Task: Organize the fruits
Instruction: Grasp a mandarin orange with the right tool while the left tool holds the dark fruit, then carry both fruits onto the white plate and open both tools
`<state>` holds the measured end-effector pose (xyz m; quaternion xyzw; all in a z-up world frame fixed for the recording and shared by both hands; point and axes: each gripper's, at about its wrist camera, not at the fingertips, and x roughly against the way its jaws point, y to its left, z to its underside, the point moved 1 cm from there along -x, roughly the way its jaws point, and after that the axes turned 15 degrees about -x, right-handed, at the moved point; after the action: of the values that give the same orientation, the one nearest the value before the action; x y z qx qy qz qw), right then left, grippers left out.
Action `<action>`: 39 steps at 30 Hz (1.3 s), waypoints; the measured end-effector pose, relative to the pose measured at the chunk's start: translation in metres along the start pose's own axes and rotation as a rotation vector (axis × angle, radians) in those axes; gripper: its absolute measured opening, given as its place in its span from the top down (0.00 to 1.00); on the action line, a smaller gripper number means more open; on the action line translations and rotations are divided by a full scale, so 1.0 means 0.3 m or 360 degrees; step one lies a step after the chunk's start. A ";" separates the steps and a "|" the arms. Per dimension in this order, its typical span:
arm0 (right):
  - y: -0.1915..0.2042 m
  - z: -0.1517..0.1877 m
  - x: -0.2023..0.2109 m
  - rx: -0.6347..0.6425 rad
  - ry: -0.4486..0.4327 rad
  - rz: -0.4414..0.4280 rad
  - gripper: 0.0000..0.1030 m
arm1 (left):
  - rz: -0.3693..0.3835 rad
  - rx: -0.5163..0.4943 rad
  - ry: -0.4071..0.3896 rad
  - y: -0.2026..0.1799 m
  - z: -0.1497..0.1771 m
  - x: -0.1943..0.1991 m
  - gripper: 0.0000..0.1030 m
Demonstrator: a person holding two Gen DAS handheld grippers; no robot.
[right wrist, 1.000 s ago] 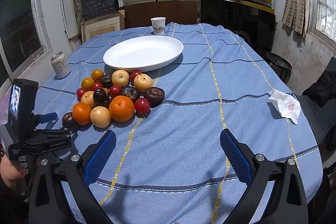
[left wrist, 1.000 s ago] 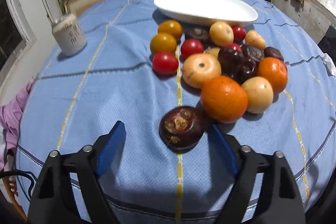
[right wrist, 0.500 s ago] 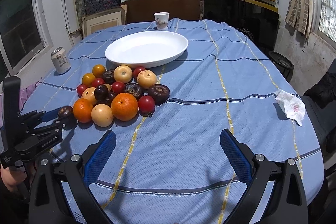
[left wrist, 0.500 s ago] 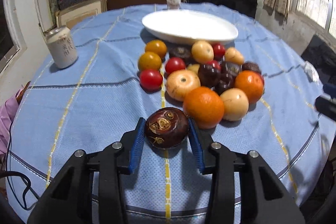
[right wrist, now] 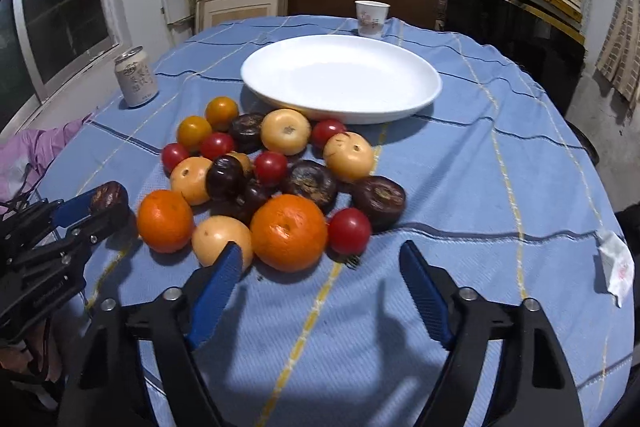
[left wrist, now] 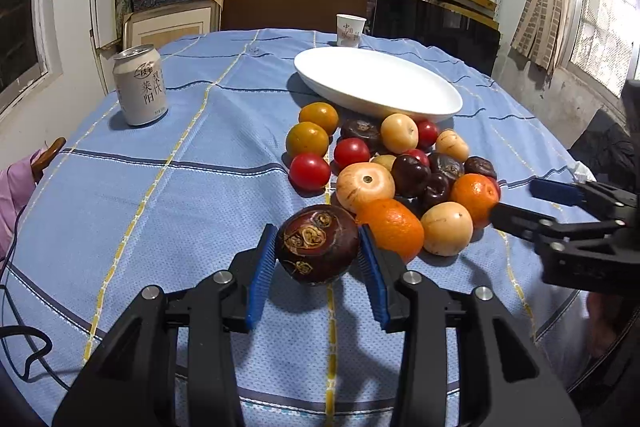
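Left wrist view: we note the left gripper (left wrist: 318, 253) clamped on a dark purple mangosteen (left wrist: 317, 243), blue pads pressing both its sides, just above the blue checked tablecloth (left wrist: 180, 195). Directly ahead of it lies the fruit pile (left wrist: 394, 171), its nearest orange (left wrist: 391, 229) just beside the right pad. A drink can (left wrist: 139, 90) stands well apart on the left; a paper cup (left wrist: 350, 30) stands beyond the white oval plate (left wrist: 378, 86), which holds nothing. The right gripper (right wrist: 320, 281) has just been closing; its jaws are still apart, nothing between them, short of another orange (right wrist: 289, 231).
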<state>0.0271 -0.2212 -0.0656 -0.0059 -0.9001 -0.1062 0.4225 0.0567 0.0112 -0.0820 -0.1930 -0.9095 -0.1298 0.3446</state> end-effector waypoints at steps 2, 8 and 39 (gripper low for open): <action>0.022 -0.004 -0.021 0.0035 0.0018 -0.0011 0.41 | 0.0004 -0.0007 -0.0002 -0.003 0.003 0.000 0.61; 0.051 -0.014 -0.065 0.0090 0.0066 -0.0002 0.48 | 0.0016 0.0001 -0.0004 0.000 0.003 -0.002 0.61; -0.156 -0.334 0.092 -0.0103 -0.0145 -0.0192 0.56 | -0.0003 -0.0084 -0.0124 0.049 -0.351 -0.021 0.60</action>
<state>0.0808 -0.2889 0.0087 0.0298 -0.9132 -0.1601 0.3734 0.1283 -0.0163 -0.0080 -0.2061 -0.9186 -0.1463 0.3037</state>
